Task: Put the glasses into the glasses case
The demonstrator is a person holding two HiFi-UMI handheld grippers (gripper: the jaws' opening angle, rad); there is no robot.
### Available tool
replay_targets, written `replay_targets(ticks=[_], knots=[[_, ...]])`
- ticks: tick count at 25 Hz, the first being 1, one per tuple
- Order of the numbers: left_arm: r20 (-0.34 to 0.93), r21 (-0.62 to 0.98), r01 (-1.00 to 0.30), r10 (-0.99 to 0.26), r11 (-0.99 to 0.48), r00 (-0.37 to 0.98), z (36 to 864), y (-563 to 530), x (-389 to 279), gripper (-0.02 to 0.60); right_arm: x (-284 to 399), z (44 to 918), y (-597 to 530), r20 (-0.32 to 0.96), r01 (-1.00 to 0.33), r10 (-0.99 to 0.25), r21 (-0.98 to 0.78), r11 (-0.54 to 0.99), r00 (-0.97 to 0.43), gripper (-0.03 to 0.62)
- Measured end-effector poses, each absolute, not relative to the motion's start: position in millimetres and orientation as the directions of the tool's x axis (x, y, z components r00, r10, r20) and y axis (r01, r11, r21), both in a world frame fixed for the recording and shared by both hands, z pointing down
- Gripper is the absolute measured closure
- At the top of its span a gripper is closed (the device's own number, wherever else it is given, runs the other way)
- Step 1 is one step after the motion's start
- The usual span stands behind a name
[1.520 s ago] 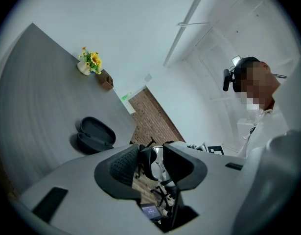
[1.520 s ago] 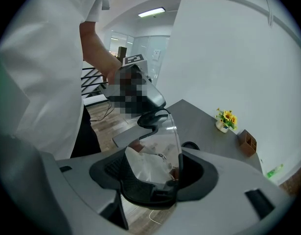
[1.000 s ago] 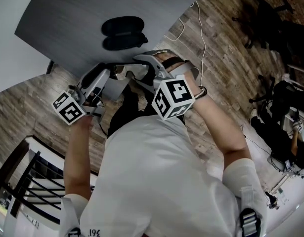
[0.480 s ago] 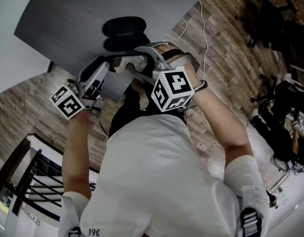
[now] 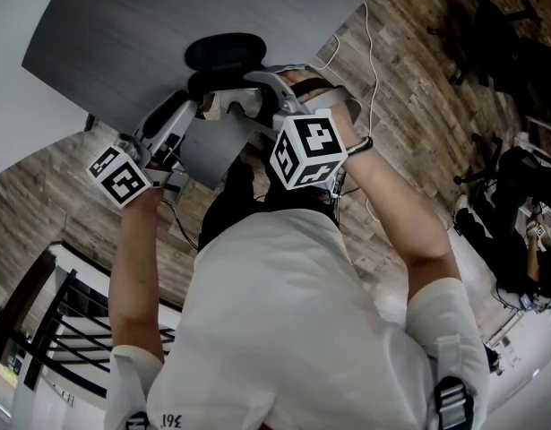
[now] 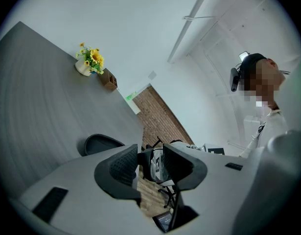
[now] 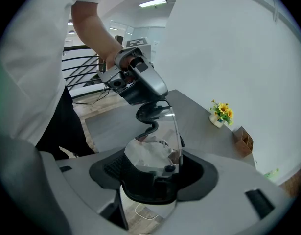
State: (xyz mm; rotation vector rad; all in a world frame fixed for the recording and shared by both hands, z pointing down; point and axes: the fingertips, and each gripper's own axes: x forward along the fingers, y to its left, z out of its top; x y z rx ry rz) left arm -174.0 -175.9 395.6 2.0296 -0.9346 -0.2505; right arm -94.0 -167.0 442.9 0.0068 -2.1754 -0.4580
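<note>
The glasses [image 5: 228, 105], clear lenses in a dark frame, hang between both grippers over the near edge of the grey table [image 5: 123, 34]. My right gripper [image 5: 259, 97] is shut on the frame and one lens, which fills the right gripper view [image 7: 152, 153]. My left gripper [image 5: 202, 108] is shut on the black temple end, as the right gripper view shows [image 7: 149, 112]. A dark piece sits between its pads [image 6: 128, 166]. The black glasses case [image 5: 223, 59] lies open on the table just beyond the glasses; it also shows in the left gripper view [image 6: 99, 143].
A small vase of yellow flowers [image 6: 89, 62] and a wooden box [image 6: 109, 80] stand at the table's far end. A white cable [image 5: 369, 70] runs over the wooden floor to the right. Office chairs [image 5: 490, 25] stand further right.
Both grippers, with the glasses held between them, have moved up the picture from over the floor to the table's edge, close to the open case.
</note>
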Motion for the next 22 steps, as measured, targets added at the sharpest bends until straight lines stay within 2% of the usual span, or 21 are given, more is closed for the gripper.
replay_targets(ticks=[14, 22], knots=[[0.180, 0.767, -0.545, -0.702, -0.338, 0.689, 407, -206, -175, 0.415, -94, 458, -198, 0.783, 0.145, -0.197, 0.343, 0.928, -0.590, 0.312], [0.218, 0.767, -0.567, -0.709, -0.300, 0.671, 424, -223, -188, 0.415, -106, 476, -219, 0.804, 0.179, -0.205, 0.358, 0.916, -0.558, 0.310]])
